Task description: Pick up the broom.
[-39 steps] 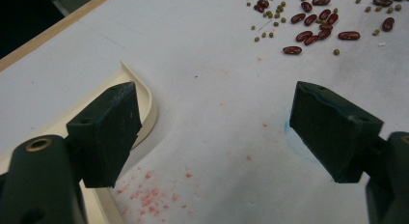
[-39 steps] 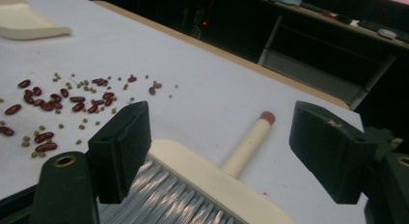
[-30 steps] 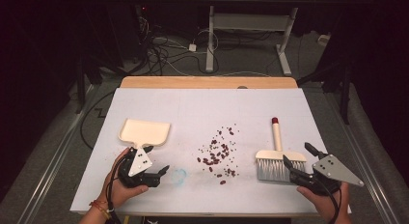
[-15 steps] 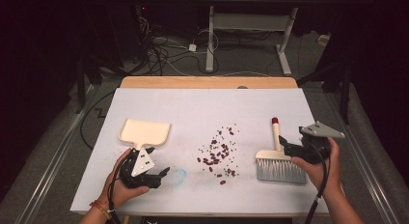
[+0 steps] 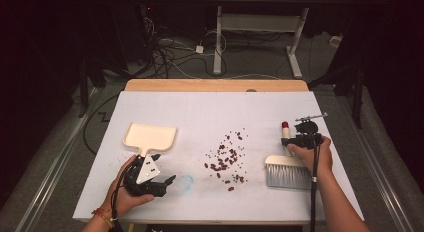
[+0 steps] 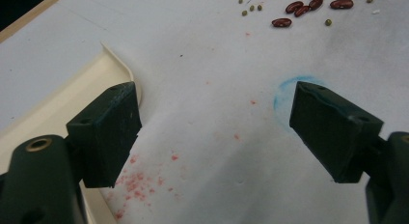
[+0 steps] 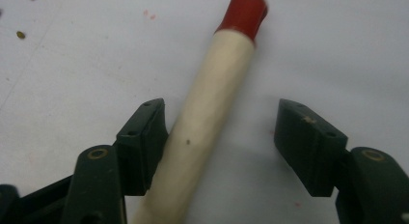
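In the high view, the right gripper [image 5: 295, 140] has moved from the tabletop's right edge onto the brush [image 5: 287, 164] handle; the left gripper [image 5: 162, 184] rests beside the dustpan [image 5: 149, 137], jaws apart. In the right gripper view, the jaws have just been closing around the handle [image 7: 207, 113], one touching, not yet clamped, so sweeping the beans [image 5: 227, 159] can start soon.

it looked like a lab or recording studio: black curtains around, tangled cables [image 5: 165, 52] on the grey floor (a metal desk frame [image 5: 260, 29] behind), a white-covered tabletop [image 5: 210, 112].
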Demonstrator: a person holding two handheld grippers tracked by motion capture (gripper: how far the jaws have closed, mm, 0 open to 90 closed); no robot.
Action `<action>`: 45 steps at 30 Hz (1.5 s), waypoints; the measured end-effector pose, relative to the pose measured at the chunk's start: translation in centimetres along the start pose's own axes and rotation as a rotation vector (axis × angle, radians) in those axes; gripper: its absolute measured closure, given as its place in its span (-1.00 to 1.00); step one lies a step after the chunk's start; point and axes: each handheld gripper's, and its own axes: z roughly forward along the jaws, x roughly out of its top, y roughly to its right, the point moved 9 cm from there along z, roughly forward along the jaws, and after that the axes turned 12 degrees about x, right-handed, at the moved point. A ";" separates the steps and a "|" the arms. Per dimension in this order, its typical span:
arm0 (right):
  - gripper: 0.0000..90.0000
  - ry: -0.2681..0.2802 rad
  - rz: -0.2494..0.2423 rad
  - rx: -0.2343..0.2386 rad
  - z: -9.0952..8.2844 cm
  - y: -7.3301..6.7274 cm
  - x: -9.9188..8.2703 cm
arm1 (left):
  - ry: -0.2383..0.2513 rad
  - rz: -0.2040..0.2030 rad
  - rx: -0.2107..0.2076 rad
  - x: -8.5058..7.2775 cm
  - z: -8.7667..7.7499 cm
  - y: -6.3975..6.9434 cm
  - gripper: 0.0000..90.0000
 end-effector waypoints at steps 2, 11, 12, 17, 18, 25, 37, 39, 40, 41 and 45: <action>-0.13 -0.018 -0.021 -0.033 0.1 -0.3 0.1 | -0.001 0.001 -0.002 0.0 0.0 0.0 -0.61; 0.34 -0.040 -0.102 -0.022 0.7 -2.0 0.3 | -0.011 0.015 -0.005 -0.1 0.2 0.2 -0.61; 0.37 -0.037 -0.105 -0.002 0.7 -2.2 0.4 | -0.012 0.014 -0.007 -0.1 0.2 0.2 -0.61; 0.56 -0.027 -0.143 0.024 0.9 -2.5 0.4 | -0.014 0.031 -0.007 -0.1 0.3 0.2 -0.61; 0.56 -0.029 -0.148 0.022 0.8 -2.5 0.4 | -0.015 0.031 -0.006 -0.1 0.3 0.2 -0.61; 0.56 0.050 -0.147 0.032 -0.3 -2.5 0.9 | -0.014 0.011 -0.001 -0.2 0.1 0.0 -0.61; 0.56 0.312 -0.210 0.074 -5.6 -3.9 1.7 | -0.019 -0.012 0.005 0.0 0.0 0.0 -0.58; 0.56 0.355 -0.227 0.082 -6.6 -4.4 1.6 | -0.023 -0.017 0.007 0.1 0.0 0.1 -0.58; 0.56 0.355 -0.227 0.082 -6.6 -4.4 1.6 | -0.021 -0.021 0.005 0.3 0.0 0.1 -0.58; 0.56 0.400 -0.232 0.100 -7.6 -5.0 1.8 | -0.017 -0.028 0.003 0.4 -0.1 0.1 -0.58; 0.57 0.480 -0.239 0.125 -9.2 -5.8 2.3 | 0.012 -0.080 -0.021 1.4 -0.5 0.2 -0.57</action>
